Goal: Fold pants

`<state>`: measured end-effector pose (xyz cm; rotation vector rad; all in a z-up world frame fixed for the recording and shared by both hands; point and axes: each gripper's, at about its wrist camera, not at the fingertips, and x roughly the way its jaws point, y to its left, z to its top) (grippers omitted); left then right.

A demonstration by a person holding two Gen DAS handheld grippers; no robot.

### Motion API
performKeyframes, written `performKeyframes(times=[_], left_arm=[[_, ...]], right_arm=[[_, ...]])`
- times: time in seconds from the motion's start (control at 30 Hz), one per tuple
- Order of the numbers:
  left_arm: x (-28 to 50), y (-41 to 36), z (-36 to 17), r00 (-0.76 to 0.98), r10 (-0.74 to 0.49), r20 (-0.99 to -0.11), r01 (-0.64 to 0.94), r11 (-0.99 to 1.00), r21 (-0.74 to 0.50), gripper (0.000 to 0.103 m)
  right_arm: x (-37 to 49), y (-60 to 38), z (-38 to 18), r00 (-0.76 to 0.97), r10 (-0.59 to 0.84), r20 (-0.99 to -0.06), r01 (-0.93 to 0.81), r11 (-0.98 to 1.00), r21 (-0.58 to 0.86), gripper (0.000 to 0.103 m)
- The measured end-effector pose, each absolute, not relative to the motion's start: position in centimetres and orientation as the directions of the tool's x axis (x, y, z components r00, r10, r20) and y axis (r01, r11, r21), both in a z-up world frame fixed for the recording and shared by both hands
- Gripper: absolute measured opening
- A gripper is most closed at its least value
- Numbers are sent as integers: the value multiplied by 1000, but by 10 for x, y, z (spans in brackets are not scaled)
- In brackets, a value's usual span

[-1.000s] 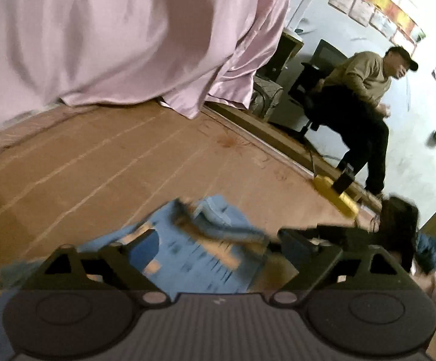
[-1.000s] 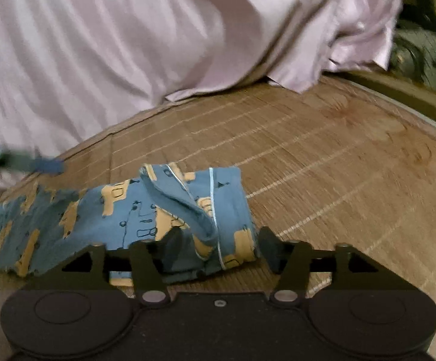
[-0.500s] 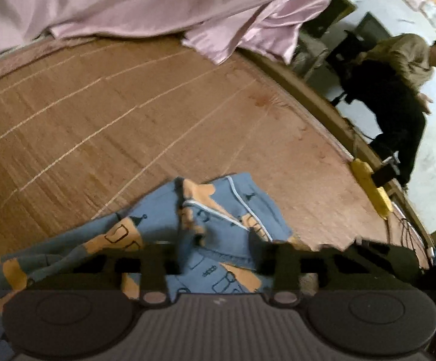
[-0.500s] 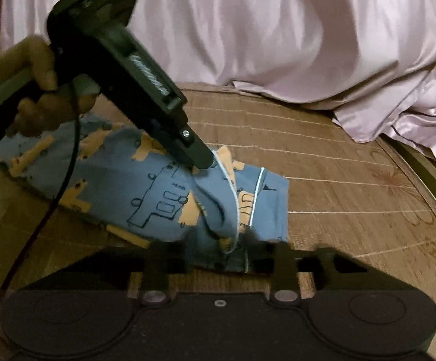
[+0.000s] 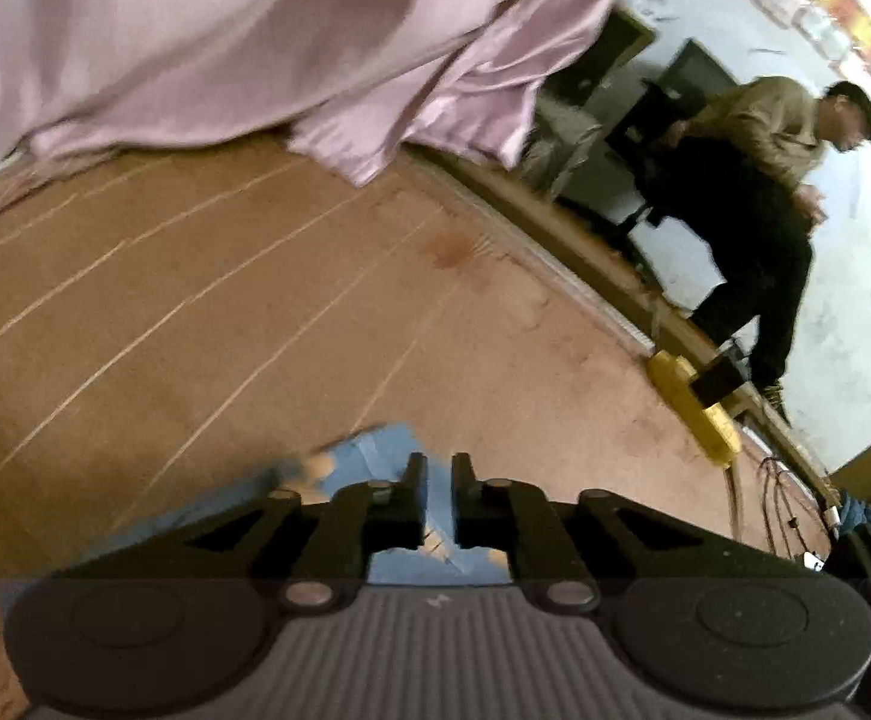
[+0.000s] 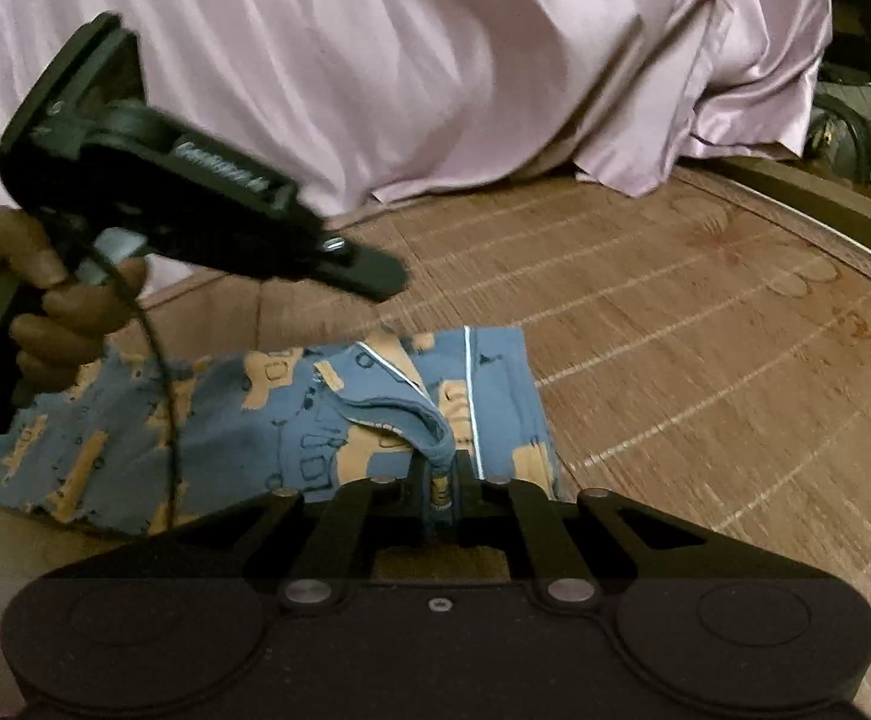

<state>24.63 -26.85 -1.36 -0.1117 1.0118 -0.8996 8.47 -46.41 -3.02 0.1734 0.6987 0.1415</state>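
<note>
While right tongs [image 6: 439,483] pinch pants [image 6: 291,420]

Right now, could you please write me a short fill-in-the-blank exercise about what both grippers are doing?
1. The right gripper is ____ on a raised fold of the pants.
2. The left gripper hovers ____ the pants, touching no cloth.
3. The pants lie on the woven mat, and a person's ____ grips the left gripper's handle.
Missing words: shut; above; hand.
</note>
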Motion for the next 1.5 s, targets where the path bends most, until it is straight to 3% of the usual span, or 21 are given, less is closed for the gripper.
performKeyframes(times=[0.07, 0.1, 0.13, 0.37, 0.4, 0.5, 0.77, 0.93, 1.0, 1.07, 1.1, 1.13, 1.3, 1.5], left_arm=[[247, -257, -21, 222, -673, -705, 568, 677, -468, 28], [247, -249, -25, 227, -665, -711, 550, 690, -470, 44], [246, -242, -30, 234, -657, -717, 530, 705, -472, 54], [251, -235, -55, 167, -661, -731, 464, 707, -534, 53], [252, -236, -56, 169, -660, -732, 460, 709, -534, 49], [257, -242, -60, 161, -648, -745, 426, 726, -540, 9], [254, -283, -31, 194, -688, -700, 497, 684, -535, 7], [250, -314, -36, 240, -641, -729, 563, 704, -433, 8], [247, -311, -38, 221, -668, -711, 563, 682, -466, 12], [246, -300, -39, 197, -709, -677, 545, 653, -526, 36], [246, -295, -38, 198, -718, -668, 534, 650, -541, 54], [247, -292, -37, 210, -720, -661, 526, 653, -545, 59], [249, -284, -36, 242, -697, -675, 533, 677, -507, 59], [252, -284, -58, 219, -669, -710, 494, 704, -510, 59]], right_arm=[[85, -466, -33, 753, 186, -631, -63, 975, 213, 6], [86, -467, -35, 749, 187, -636, -58, 974, 218, 6], [86, -467, -37, 745, 188, -640, -56, 974, 222, 6], [87, -469, -39, 741, 188, -645, -56, 974, 219, 6], [86, -469, -39, 740, 188, -645, -57, 974, 218, 6], [84, -469, -39, 740, 184, -647, -55, 975, 215, 6], [76, -477, -34, 757, 163, -632, 17, 963, 268, 5], [75, -485, -39, 750, 114, -652, 74, 964, 254, 6], [73, -486, -39, 750, 97, -654, 83, 968, 238, 19], [71, -485, -36, 758, 101, -644, 61, 972, 225, 24], [70, -483, -35, 762, 102, -639, 46, 976, 211, 25], [72, -481, -34, 767, 104, -634, 27, 981, 193, 28], [86, -469, -30, 771, 112, -627, -44, 991, 123, 29], [94, -472, -36, 743, 84, -664, -13, 994, 111, 2]])
